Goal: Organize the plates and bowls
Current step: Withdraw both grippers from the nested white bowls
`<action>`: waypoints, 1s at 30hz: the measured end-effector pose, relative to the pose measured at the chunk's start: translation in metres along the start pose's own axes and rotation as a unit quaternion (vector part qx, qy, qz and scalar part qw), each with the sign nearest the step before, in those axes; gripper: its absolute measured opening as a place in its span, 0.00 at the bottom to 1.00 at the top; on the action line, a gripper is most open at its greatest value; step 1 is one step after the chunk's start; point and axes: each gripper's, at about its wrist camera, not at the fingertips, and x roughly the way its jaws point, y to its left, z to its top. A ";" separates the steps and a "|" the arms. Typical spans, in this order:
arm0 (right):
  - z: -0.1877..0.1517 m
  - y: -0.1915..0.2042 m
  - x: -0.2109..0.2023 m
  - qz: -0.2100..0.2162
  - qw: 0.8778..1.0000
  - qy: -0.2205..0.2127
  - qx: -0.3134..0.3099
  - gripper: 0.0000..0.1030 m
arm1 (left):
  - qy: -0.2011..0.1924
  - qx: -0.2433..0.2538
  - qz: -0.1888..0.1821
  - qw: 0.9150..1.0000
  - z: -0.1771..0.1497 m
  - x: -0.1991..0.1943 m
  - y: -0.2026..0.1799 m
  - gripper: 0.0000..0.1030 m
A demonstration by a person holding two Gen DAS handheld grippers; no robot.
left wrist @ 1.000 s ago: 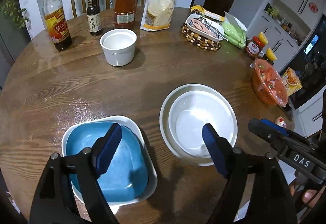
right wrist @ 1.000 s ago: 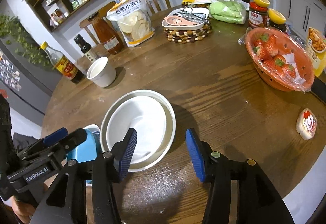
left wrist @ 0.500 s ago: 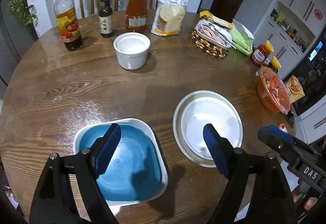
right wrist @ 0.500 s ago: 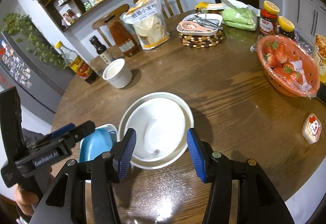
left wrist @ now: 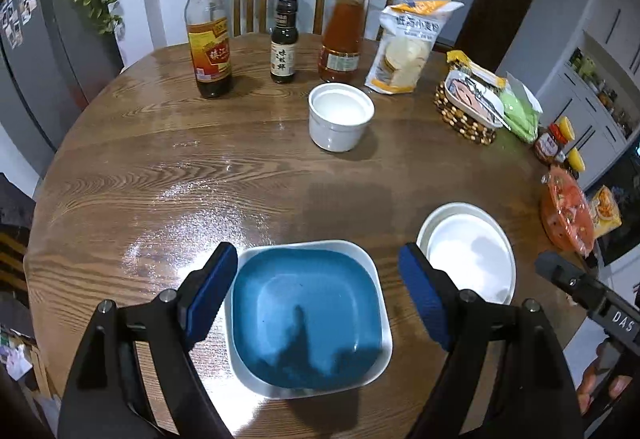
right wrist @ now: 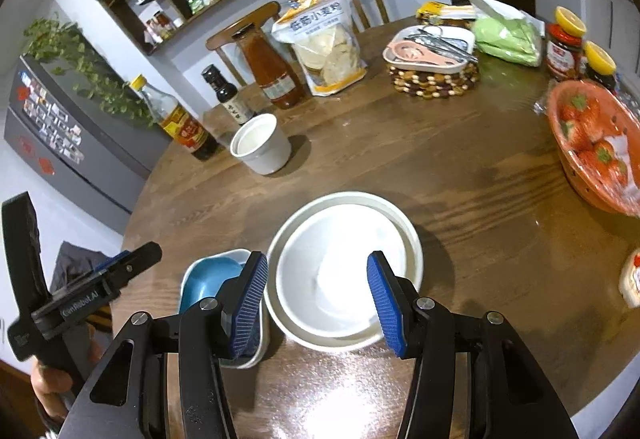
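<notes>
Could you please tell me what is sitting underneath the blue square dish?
A white square plate lies under the blue square dish; only its rim shows. Its centre is covered, so anything between them cannot be seen.

Left gripper (left wrist: pixel 316 295) hung wide open above a blue square dish (left wrist: pixel 306 323) nested in a white square plate (left wrist: pixel 372 267).

Nothing sat between its blue pads, and neither touched the dishes. At three o'clock of the dish lay a white bowl (left wrist: pixel 470 259) inside a round plate (left wrist: pixel 430 223); a white cup (left wrist: pixel 340 117) stood at twelve o'clock, well apart. Bottles lined the round wooden table (left wrist: pixel 160 167) at eleven o'clock. The right gripper's tip (left wrist: pixel 576 287) showed at the four o'clock edge.
</notes>
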 end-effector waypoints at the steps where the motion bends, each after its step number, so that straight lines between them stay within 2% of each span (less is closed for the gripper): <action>1: 0.003 0.003 -0.001 0.001 1.000 -0.002 -0.005 0.51 | -0.004 -0.002 -0.001 1.000 0.005 -0.003 0.000 0.81; 6: 0.021 0.012 -0.012 0.002 0.999 -0.021 -0.025 0.51 | -0.033 0.009 -0.007 0.999 0.030 -0.017 -0.007 0.81; 18: 0.080 0.034 -0.028 0.007 0.996 -0.062 -0.060 0.51 | -0.083 0.045 0.020 0.995 0.075 -0.034 -0.020 0.81; 30: 0.141 0.068 -0.016 -0.001 0.992 -0.084 -0.094 0.51 | -0.129 0.085 0.052 0.987 0.128 -0.037 -0.030 0.81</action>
